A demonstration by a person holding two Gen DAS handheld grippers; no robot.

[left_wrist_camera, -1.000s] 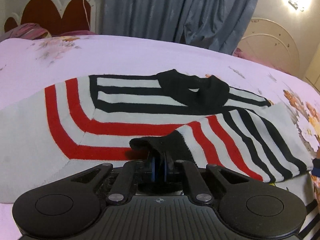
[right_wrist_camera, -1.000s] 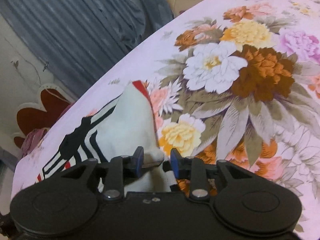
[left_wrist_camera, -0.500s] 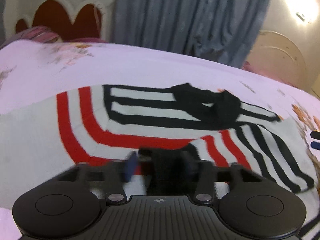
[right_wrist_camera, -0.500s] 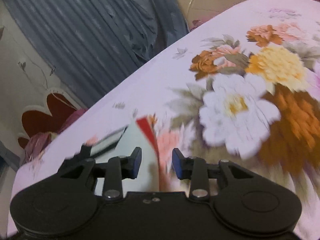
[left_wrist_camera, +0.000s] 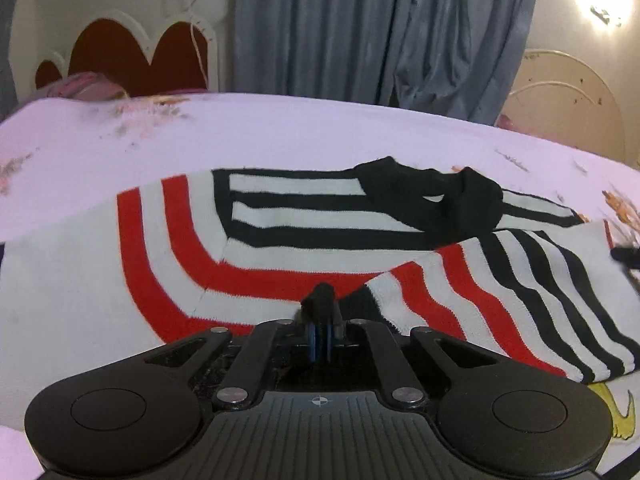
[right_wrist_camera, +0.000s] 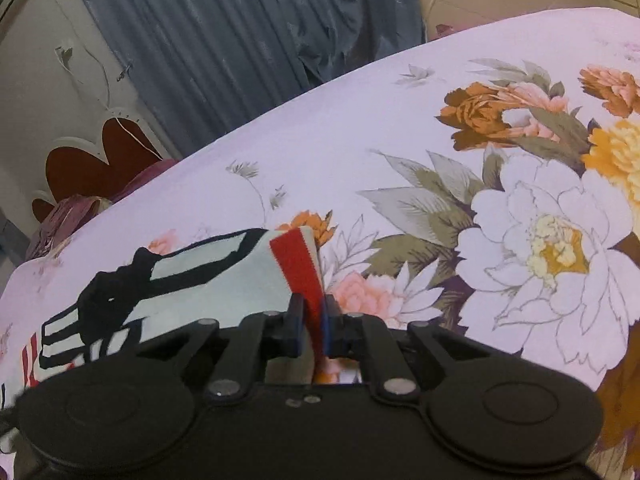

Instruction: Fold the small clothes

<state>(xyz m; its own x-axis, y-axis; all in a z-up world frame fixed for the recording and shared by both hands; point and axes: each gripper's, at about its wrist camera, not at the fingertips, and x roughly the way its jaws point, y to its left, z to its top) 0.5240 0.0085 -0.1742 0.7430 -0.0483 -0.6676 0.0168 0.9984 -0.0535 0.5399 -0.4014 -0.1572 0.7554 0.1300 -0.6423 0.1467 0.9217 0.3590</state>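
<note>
One striped sweater [left_wrist_camera: 280, 240] is spread across the flowered bed [left_wrist_camera: 280, 132], a sleeve already folded in. Its black cuff [left_wrist_camera: 320, 300] is clamped in the left gripper [left_wrist_camera: 320, 340]; the right gripper [right_wrist_camera: 314, 330] has just been closing on the red-striped edge [right_wrist_camera: 300, 268]. A joint lift and fold seems next.
</note>
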